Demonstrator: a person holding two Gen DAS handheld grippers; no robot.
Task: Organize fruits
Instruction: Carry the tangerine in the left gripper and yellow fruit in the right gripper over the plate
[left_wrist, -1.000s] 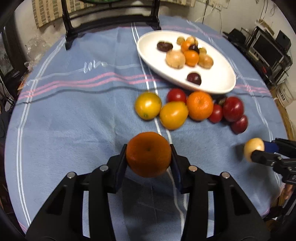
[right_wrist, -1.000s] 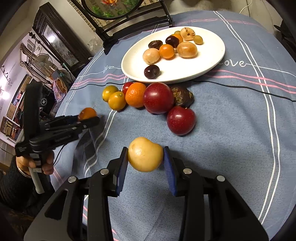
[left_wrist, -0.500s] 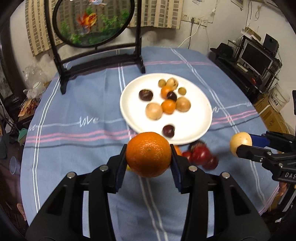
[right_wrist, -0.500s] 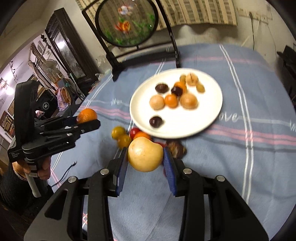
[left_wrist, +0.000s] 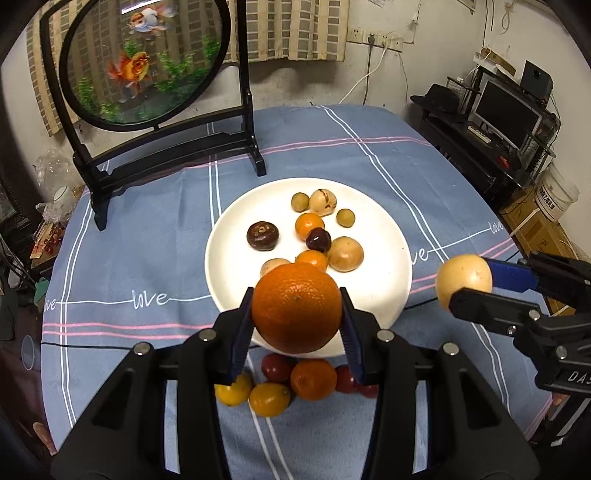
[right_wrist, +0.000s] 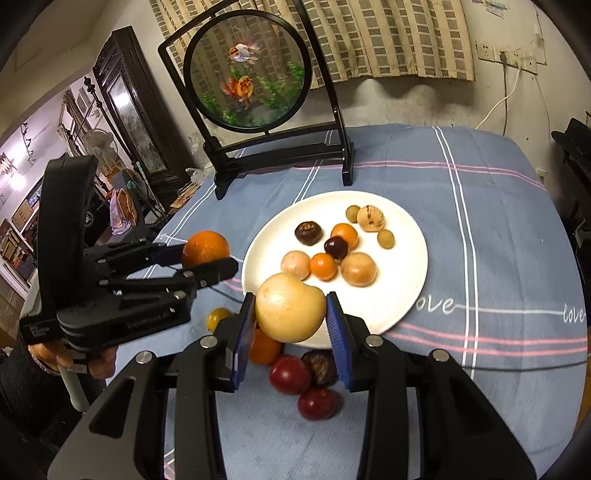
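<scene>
Two fruits held in the air over a table of fruit.

At the left, the left gripper (left_wrist: 296, 325) clamps a large orange (left_wrist: 296, 307) between its blue pads, hanging above the near rim of the white plate (left_wrist: 384, 291). The plate sits on the blue striped tablecloth (left_wrist: 147, 258) and carries small fruits: a dark brown one (left_wrist: 262, 235), two little oranges, pale tan ones, green ones. Loose fruits (left_wrist: 313, 379), yellow, orange and red, lie on the cloth just before the plate. At the right, the right gripper (right_wrist: 291, 325) grips a pale yellow fruit (right_wrist: 290, 312), clear of the cloth. A goldfish screen (left_wrist: 144, 59) stands behind the plate.
</scene>
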